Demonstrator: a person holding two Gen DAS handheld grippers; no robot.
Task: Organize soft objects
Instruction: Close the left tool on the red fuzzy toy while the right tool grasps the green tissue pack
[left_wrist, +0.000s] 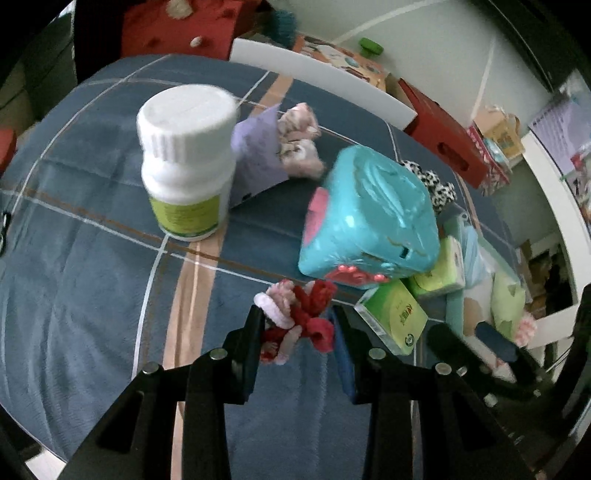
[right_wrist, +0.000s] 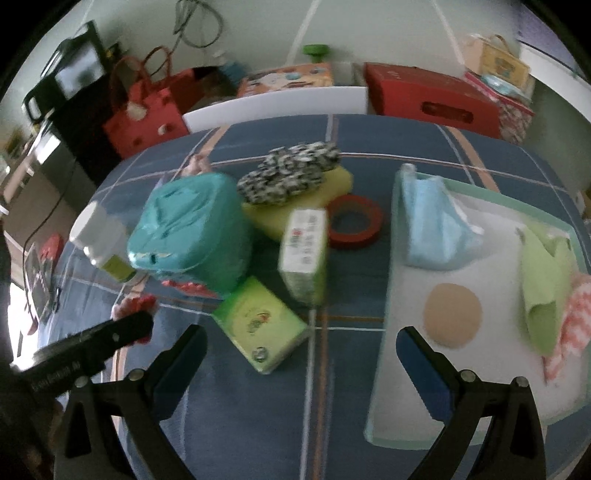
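A: How many tissue packs are seen?
B: Two, beside one teal pouch.
A: And the scrunchie bunch?
B: One, clamped in the left hand-held gripper above the surface; the right hand-held gripper is spread apart.

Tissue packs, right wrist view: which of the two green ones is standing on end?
The farther tissue pack, barcode side showing, beside the red tape ring. The nearer tissue pack lies flat.

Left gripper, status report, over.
Left gripper shut on red-pink scrunchies, lifted off blanket. Right gripper open, empty, beside tray. Tissue packs and teal pouch lie between scrunchies and tray.
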